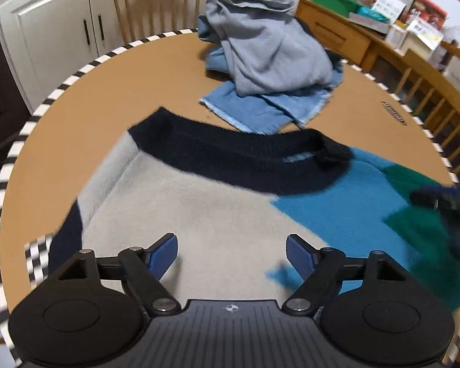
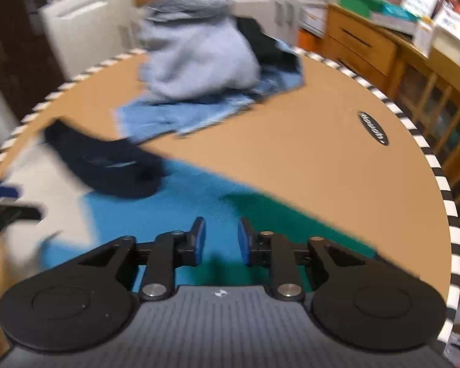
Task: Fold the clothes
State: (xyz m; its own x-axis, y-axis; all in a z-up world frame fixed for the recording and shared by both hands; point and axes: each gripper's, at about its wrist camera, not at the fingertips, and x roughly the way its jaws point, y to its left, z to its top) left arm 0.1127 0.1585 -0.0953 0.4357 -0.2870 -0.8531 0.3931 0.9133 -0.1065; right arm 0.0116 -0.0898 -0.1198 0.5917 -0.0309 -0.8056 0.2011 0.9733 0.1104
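Note:
A colour-block sweater (image 1: pixel 199 208) lies flat on the round table, with grey, blue and green panels and a dark navy collar (image 1: pixel 230 156) on its far side. My left gripper (image 1: pixel 231 242) hovers over the grey panel, its jaws wide open and nothing between them. In the right wrist view, my right gripper (image 2: pixel 221 227) sits over the seam between the blue and green panels of the sweater (image 2: pixel 156 214). Its jaws stand a little apart and the pads press on nothing. The right wrist view is blurred.
A heap of clothes sits at the table's far side: a pale grey sweatshirt (image 1: pixel 270 52) on top of light blue denim (image 1: pixel 260 110). The tan table has a black-and-white striped rim (image 1: pixel 86 67). Wooden chairs (image 1: pixel 156 3) and a cluttered sideboard (image 1: pixel 337 30) stand around it.

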